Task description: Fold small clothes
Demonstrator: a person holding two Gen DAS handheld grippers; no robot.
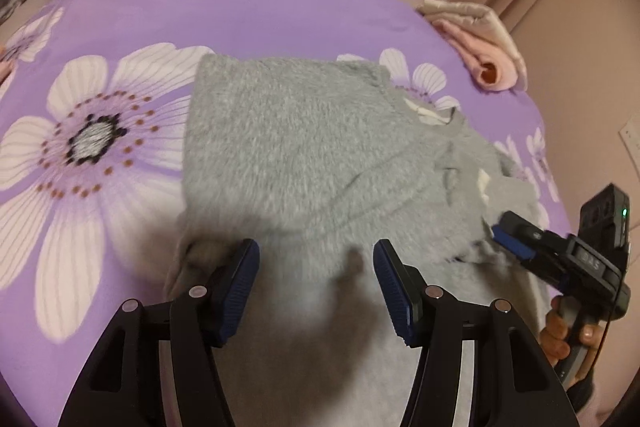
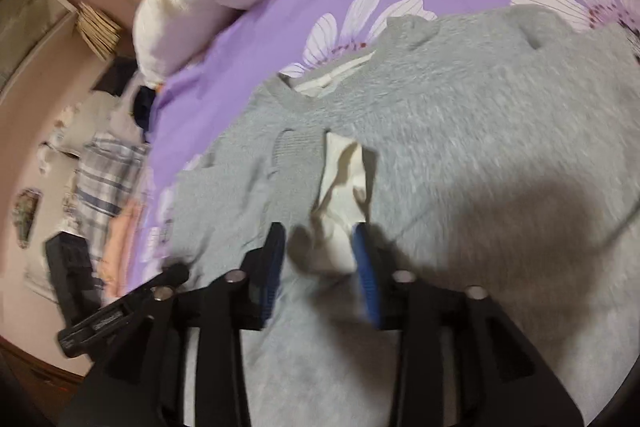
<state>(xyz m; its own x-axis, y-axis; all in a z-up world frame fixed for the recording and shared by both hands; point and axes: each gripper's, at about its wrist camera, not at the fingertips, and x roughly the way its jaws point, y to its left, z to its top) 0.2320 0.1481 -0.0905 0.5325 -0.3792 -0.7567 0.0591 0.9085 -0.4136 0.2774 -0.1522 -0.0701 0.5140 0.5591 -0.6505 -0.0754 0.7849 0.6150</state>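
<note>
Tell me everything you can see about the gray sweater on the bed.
The gray sweater is small, of fuzzy knit with a ribbed neckline and a white label inside the collar. It lies spread, partly folded, on the purple flowered bedsheet. A white tag rests on it between the open fingers of the right gripper. The left gripper is open above its lower part.

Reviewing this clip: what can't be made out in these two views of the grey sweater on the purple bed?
- Left wrist view: the near hem of the grey sweater is hidden under the left hand-held gripper and its shadow.
- Left wrist view: the right hand-held gripper is seen side-on, its gap unreadable.
- Right wrist view: motion blur; whether the pads touch the white fabric piece is unclear.
- Right wrist view: the clutter beside the bed is smeared.
</note>
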